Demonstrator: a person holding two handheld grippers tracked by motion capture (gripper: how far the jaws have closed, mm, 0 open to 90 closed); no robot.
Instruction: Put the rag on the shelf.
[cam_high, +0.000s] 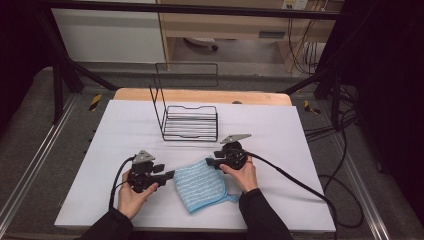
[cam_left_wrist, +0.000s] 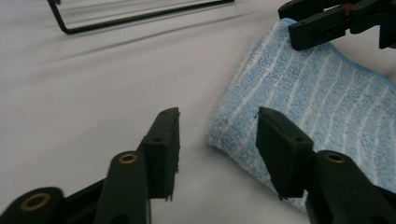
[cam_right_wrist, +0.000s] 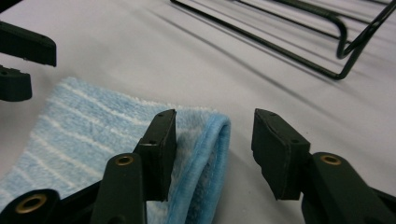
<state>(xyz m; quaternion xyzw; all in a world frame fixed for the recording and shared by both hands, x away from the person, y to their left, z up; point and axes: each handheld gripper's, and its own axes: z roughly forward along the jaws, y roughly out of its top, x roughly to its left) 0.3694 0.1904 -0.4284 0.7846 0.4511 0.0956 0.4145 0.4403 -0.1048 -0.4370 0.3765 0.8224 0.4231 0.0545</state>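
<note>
A light blue striped towel (cam_high: 200, 185) lies folded on the white table cover (cam_high: 115, 130), near the front. My left gripper (cam_high: 172, 175) is at the towel's left edge, jaws open. In the left gripper view the towel (cam_left_wrist: 317, 102) has its corner between the jaws of that gripper (cam_left_wrist: 217, 135), and neither pad presses it. My right gripper (cam_high: 209, 162) is at the towel's far corner, also open. In the right gripper view the towel's folded edge (cam_right_wrist: 205, 140) lies between the jaws of my right gripper (cam_right_wrist: 215, 140), beside the left jaw and well off the right one.
A black wire rack (cam_high: 190, 122) stands behind the towel at mid table, its tall side on the left; it also shows as a rack (cam_right_wrist: 299, 42) in the right gripper view. Cables trail off to the right. A metal frame surrounds the table.
</note>
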